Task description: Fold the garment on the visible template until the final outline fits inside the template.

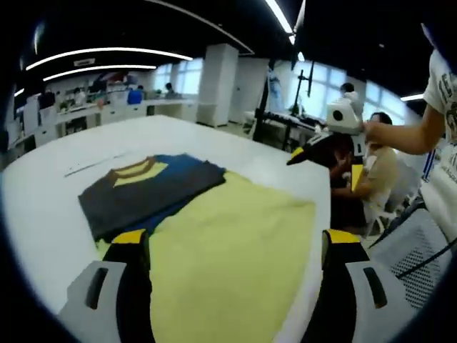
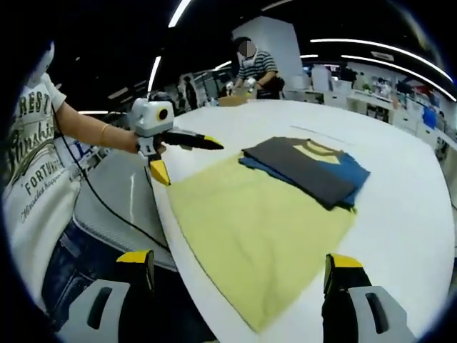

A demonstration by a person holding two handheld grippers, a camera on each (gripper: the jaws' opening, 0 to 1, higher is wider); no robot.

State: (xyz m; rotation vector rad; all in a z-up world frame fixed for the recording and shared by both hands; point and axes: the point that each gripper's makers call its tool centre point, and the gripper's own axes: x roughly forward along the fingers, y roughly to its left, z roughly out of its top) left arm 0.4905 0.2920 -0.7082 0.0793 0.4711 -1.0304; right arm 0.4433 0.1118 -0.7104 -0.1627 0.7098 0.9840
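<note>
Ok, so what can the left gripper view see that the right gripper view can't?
The left gripper view has the right gripper held up, a seated person behind it, and a white pillar. The right gripper view has the left gripper, jaws open, and a standing person in a striped shirt. Both have the white table, the yellow template and the folded grey-and-blue T-shirt lying partly on it.

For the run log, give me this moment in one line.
shirt: folded, on yellow mat | left gripper: open, above table edge | right gripper: open
</note>
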